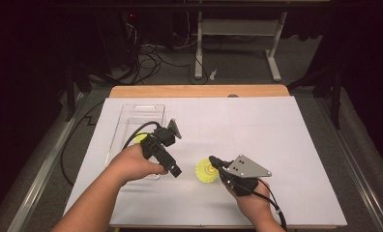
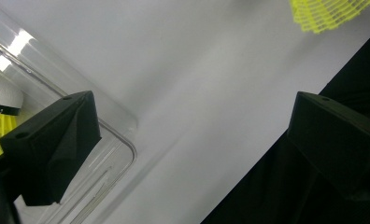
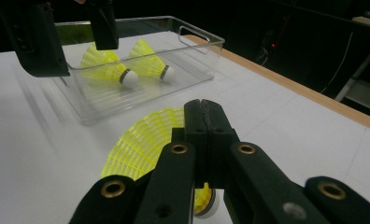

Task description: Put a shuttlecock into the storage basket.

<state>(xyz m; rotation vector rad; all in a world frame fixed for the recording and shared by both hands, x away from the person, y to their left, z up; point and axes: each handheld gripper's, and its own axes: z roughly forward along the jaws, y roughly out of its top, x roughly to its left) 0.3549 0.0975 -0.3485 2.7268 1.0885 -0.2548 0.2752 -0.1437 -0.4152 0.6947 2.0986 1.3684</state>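
Right gripper view: the right tool (image 3: 202,105), clenched on the yellow shuttlecock's (image 3: 141,142) skirt, should carry it gently into the clear bin (image 3: 141,88); the left tool (image 2: 192,140) gapes idle.

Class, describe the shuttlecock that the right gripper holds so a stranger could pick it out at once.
Start at the white table sheet and find the clear plastic bin at its left. Two yellow shuttlecocks lie inside it. The wanted shuttlecock sits outside the bin on the sheet, pinched in the right gripper.
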